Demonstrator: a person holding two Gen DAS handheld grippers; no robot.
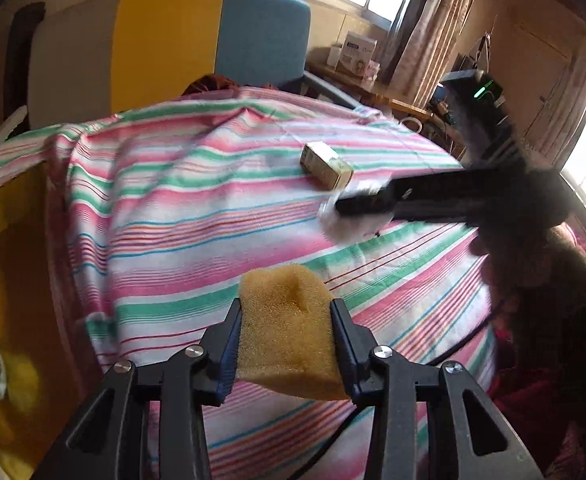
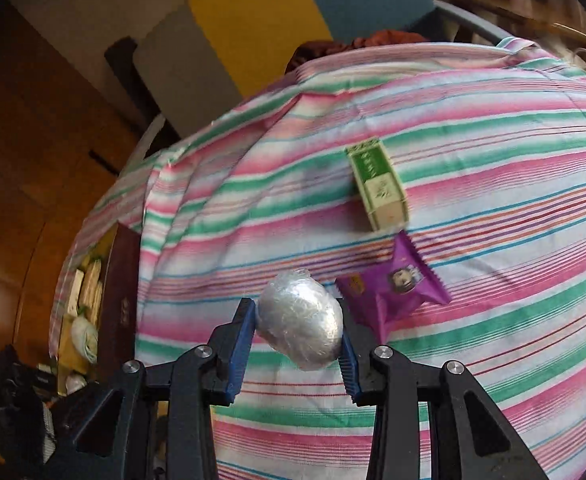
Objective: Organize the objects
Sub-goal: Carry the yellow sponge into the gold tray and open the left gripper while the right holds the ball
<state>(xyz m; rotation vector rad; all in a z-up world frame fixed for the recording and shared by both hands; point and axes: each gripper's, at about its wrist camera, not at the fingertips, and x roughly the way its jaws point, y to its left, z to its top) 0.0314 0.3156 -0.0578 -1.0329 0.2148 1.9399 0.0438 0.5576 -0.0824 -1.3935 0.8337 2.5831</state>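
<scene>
My left gripper [image 1: 286, 307] is shut on a yellow sponge [image 1: 289, 332] and holds it above the striped cloth [image 1: 197, 208]. My right gripper [image 2: 297, 310] is shut on a plastic-wrapped silvery ball [image 2: 301, 322] over the same cloth [image 2: 493, 340]. In the left wrist view the right gripper [image 1: 339, 206] reaches in from the right, blurred, near a small green and cream box [image 1: 326, 165]. That box [image 2: 379, 186] lies on the cloth ahead of the right gripper. A purple snack packet [image 2: 395, 290] lies just right of the ball.
A brown box with several items [image 2: 89, 288] stands at the cloth's left edge. Yellow, blue and grey panels [image 1: 165, 44] stand behind the table. A side table with white boxes [image 1: 357, 56] is at the back right. A yellow surface [image 1: 9, 248] lies to the left.
</scene>
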